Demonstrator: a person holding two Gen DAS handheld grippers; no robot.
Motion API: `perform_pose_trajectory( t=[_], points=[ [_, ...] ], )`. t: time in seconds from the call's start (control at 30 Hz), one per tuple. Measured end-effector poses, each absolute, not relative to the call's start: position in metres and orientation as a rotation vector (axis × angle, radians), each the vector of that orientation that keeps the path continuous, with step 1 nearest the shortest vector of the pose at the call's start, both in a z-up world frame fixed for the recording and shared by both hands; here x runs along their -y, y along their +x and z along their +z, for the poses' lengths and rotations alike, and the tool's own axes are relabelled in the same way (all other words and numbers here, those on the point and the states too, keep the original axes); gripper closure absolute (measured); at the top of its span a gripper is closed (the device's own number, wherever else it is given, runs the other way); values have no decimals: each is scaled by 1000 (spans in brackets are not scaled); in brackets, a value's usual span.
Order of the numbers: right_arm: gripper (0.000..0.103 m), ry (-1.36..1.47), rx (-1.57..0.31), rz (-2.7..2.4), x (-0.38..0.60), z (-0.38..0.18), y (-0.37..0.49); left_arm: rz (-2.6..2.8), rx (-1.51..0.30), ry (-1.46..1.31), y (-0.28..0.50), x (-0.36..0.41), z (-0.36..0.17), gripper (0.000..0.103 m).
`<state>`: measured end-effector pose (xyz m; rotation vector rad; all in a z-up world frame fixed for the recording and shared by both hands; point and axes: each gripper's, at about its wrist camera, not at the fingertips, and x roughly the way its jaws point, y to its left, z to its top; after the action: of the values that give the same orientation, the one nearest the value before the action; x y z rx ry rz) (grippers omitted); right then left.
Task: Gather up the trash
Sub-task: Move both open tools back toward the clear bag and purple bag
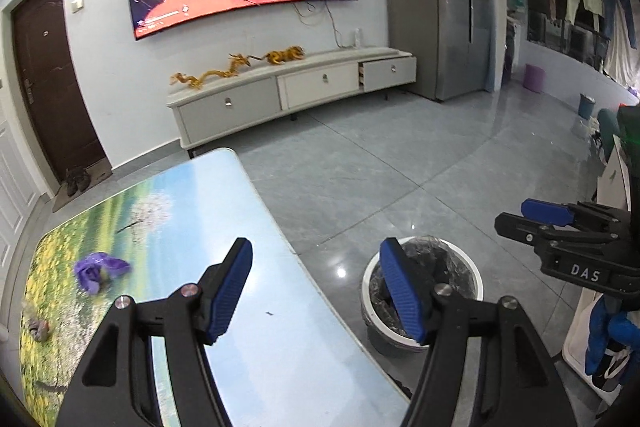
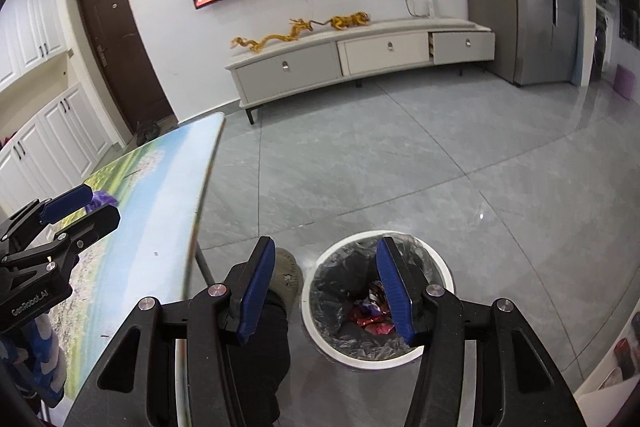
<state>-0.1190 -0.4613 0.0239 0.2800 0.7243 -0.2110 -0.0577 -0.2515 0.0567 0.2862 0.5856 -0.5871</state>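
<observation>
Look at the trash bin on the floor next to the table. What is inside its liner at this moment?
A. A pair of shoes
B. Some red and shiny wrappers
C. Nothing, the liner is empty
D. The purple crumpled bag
B: the right wrist view looks down into the trash bin and shows red and shiny wrappers at the bottom of its dark liner.

Left gripper (image 1: pixel 316 291): tilted downward, jaws parted, nothing between the blue pads. Right gripper (image 2: pixel 326 291): also tilted downward, jaws parted, empty. Each shows at the edge of the other's view, side by side, apart.
</observation>
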Motion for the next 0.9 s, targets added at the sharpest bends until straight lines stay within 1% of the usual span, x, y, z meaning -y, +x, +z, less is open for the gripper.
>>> perform_pose_trajectory(
  t=[0.5, 0.9],
  points=[
    [51, 170, -672, -147, 406, 70, -132, -535, -475, 180, -83, 181, 85, 38],
    [51, 91, -650, -33, 347, 90, -132, -416, -463, 119, -92, 110, 91, 38]
  ],
)
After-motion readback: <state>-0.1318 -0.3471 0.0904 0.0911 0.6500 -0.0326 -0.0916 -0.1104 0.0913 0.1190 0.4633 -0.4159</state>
